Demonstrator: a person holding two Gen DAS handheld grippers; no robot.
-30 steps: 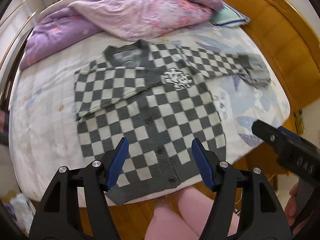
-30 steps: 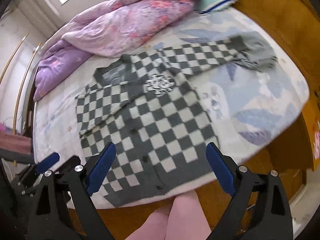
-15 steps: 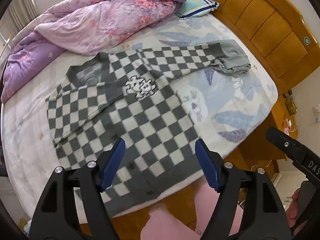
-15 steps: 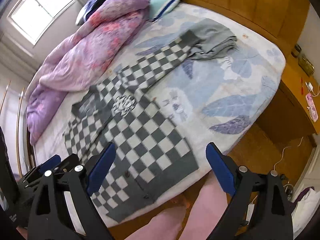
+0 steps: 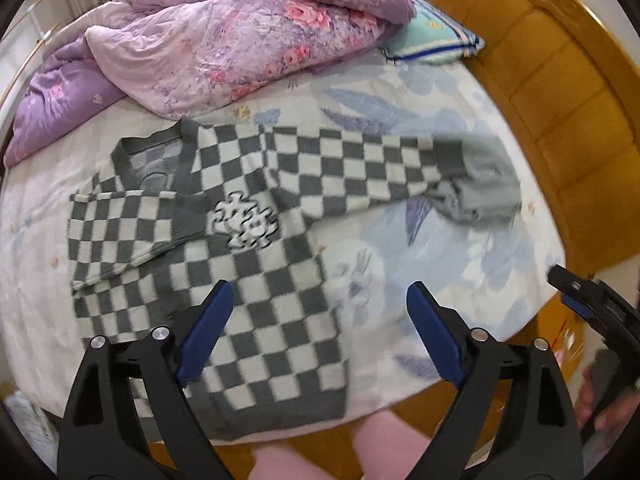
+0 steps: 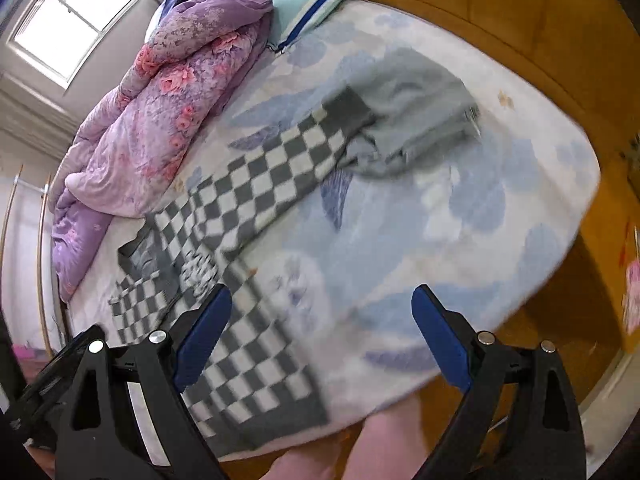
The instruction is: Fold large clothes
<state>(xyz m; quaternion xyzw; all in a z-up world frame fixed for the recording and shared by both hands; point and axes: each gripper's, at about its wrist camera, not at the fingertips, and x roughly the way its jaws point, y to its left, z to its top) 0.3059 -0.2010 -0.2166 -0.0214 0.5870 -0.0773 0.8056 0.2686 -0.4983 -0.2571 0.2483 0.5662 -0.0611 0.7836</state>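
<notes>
A window (image 6: 76, 20) lights the upper left of the right wrist view, above a bed whose pale leaf-print sheet (image 5: 460, 248) fills most of both frames. A purple floral quilt (image 5: 224, 36) is heaped along the top left, a striped turquoise pillow (image 5: 432, 40) sits just right of it, and a wooden headboard (image 5: 568, 92) curves down the right edge.

The checkered cardigan (image 5: 256, 280) lies flat on the sheet, left of centre in the left wrist view, its hem at the bed's near edge. One sleeve is folded across the chest; the other stretches toward the right, its cuff touching a crumpled grey garment (image 5: 484, 184) (blurred in both views).

The left gripper (image 5: 316, 332) hangs above the cardigan's lower right part with its jaws spread wide, having just been opening, nothing between them. The right gripper (image 6: 320, 336) is likewise spread and empty, over bare sheet just right of the cardigan's side edge.
</notes>
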